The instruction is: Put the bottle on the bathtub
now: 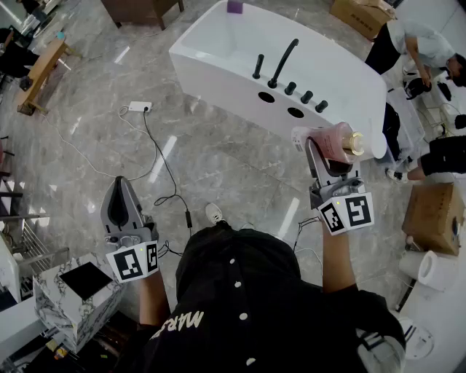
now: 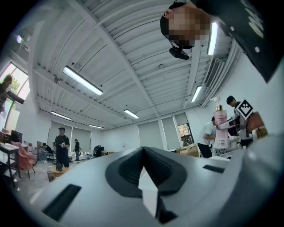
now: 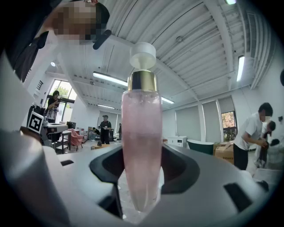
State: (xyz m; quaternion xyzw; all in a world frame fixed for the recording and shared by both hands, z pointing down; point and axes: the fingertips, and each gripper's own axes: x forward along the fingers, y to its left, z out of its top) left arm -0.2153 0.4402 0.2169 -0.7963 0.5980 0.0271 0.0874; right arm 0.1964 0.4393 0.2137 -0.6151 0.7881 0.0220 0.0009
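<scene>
Right fingers (image 3: 179,170) clench the bottle (image 3: 141,146) low on its rigid, probably slippery body; left fingers (image 2: 162,170) rest shut, empty.

— How many do we count?
— We count one bathtub (image 1: 211,76), one bottle (image 1: 331,140), and two grippers: the left gripper (image 1: 122,183) and the right gripper (image 1: 325,151).
— And boxes?
— We count two: the top box (image 1: 358,14) and the side box (image 1: 434,217).

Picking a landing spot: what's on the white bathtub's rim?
Near rim of the white bathtub: curved black tap, black knobs, two holes. Small purple item at the far end. The pink bottle hides part of its right end.
</scene>
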